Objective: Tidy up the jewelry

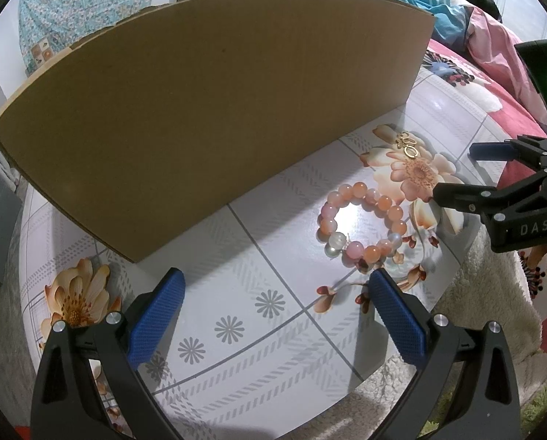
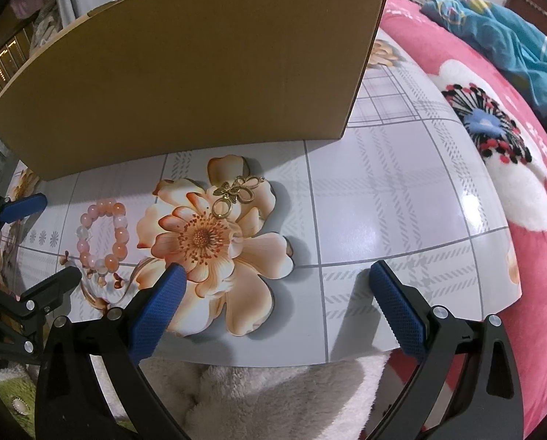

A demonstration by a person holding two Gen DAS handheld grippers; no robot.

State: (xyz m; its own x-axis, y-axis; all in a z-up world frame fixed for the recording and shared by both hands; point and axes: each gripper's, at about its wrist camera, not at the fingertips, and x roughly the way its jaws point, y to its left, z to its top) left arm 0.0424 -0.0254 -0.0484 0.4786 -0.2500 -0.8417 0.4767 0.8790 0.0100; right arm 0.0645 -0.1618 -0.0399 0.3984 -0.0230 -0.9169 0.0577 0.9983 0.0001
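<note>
Pink bead bracelet [image 1: 363, 222] sits on the desk [image 1: 258, 256] just far-right of my left gripper [image 1: 275, 315], nearer than the right gripper [image 2: 273, 311], both fingers spread wide, empty.

Bracelet [image 1: 363, 225] and ring [image 2: 233, 194] on table [image 2: 401, 198], before cardboard box [image 1: 207, 110]; ring right of bracelet.
</note>
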